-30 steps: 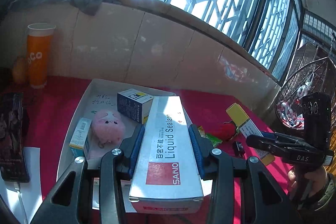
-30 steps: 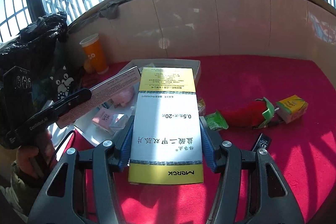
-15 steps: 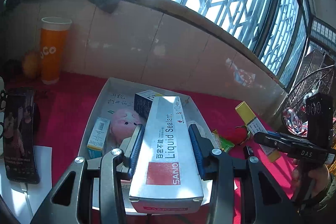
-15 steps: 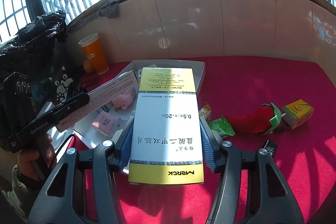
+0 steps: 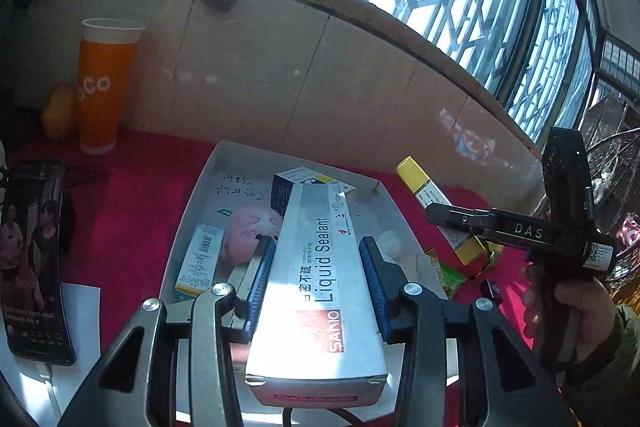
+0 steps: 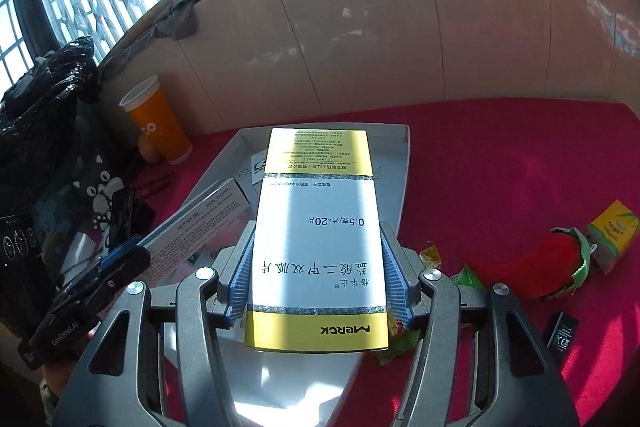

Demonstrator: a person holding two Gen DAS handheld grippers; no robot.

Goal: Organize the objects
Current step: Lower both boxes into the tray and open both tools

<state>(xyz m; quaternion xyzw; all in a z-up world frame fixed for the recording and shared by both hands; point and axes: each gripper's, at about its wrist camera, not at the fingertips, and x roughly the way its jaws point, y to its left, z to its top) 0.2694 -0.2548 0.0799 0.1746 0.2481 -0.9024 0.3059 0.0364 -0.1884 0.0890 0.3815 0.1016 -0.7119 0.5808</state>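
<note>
- Left gripper (image 5: 318,263) clamped on long grey cardboard sealant box (image 5: 320,291), held over shallow white cardboard tray (image 5: 192,195).
- Right gripper (image 6: 318,269) clamped on white-and-yellow medicine box (image 6: 318,227), also above tray.
- Step probably mid-delivery; next, lowering into bare tray floor, then releasing.

Counting now: two grippers, my left (image 5: 316,259) and my right (image 6: 318,259). One white tray (image 5: 192,195). One orange cup (image 5: 105,83) far left. One pink plush (image 5: 244,233). One red chilli toy (image 6: 532,269). One phone (image 5: 32,259) near left.
</note>
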